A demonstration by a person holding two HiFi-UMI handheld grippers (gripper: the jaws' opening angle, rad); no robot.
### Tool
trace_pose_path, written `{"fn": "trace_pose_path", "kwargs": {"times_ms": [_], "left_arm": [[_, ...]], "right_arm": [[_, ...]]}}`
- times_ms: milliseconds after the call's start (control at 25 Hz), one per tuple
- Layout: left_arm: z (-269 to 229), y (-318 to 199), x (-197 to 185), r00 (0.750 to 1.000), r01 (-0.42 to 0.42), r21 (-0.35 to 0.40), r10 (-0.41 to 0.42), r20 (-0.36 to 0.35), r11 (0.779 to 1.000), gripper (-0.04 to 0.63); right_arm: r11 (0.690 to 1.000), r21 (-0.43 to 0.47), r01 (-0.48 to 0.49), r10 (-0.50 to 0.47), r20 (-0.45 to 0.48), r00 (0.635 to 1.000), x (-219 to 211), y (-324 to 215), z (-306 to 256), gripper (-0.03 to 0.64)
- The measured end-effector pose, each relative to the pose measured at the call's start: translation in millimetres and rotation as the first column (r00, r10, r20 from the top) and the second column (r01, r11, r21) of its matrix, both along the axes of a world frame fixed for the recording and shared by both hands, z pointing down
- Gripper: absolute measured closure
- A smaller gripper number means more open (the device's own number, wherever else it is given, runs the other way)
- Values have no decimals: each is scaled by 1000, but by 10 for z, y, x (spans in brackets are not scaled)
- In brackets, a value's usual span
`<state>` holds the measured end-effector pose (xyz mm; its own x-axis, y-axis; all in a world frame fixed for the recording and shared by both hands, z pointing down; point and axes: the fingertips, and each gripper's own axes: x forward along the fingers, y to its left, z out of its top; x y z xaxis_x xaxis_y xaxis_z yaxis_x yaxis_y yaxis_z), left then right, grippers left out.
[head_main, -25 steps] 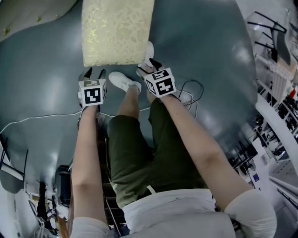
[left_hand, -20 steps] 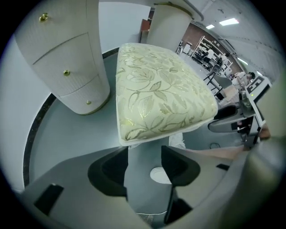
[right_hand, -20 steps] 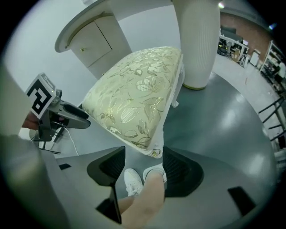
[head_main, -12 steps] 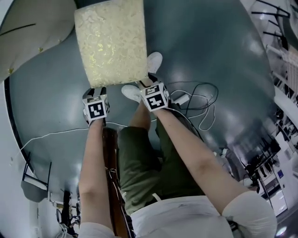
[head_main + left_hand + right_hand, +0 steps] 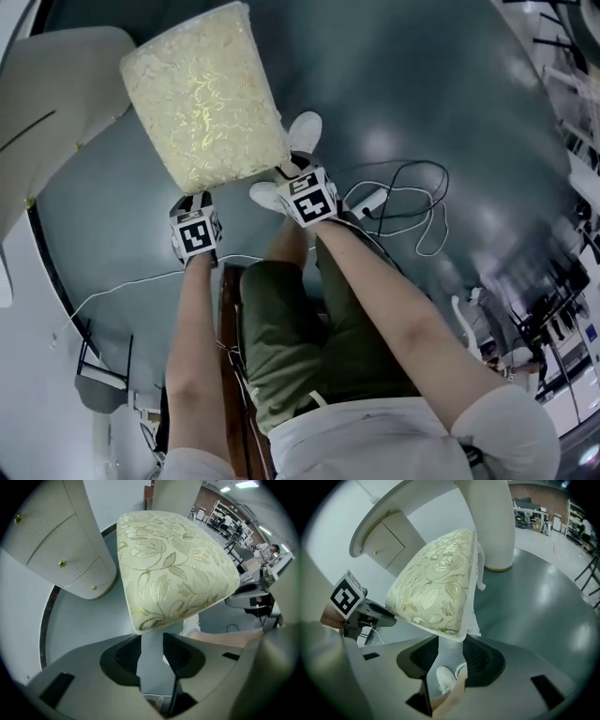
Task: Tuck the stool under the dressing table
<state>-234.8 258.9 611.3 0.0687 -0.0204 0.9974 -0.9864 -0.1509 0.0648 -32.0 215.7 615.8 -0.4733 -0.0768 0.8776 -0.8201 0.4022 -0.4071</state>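
Observation:
The stool has a cream seat with a gold leaf pattern and stands on the grey floor beside the cream dressing table. My left gripper points down at the seat's near left corner. My right gripper is at the near right corner. In the left gripper view the seat ends just above my half-closed jaws, and floor shows between the pads. The right gripper view shows the same: the seat corner at the fingertips, and a shoe seen through the gap. Both pairs of jaws have just been closing. Whether the pads press on the stool is hidden.
The person's white shoes stand right behind the stool. A black cable loops on the floor to the right, and a white cable runs left. The table's round pedestal rises beyond the seat. Racks line the right side.
In the head view the stool now sits lower and slanted to the left, and the dressing table has come into view at the left. Both grippers stay at the seat's near corners.

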Motion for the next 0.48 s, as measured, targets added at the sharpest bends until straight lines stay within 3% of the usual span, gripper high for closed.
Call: {"fn": "trace_pose_path", "kwargs": {"times_ms": [240, 480], "left_arm": [[7, -447, 274, 999, 36, -29, -37, -7, 999, 454], [25, -440, 474, 997, 68, -45, -69, -15, 997, 469]], "right_arm": [[1000, 1, 19, -19, 9, 1000, 231, -621, -12, 444], [1000, 6, -1, 1, 34, 999, 371, -791, -21, 466]]}}
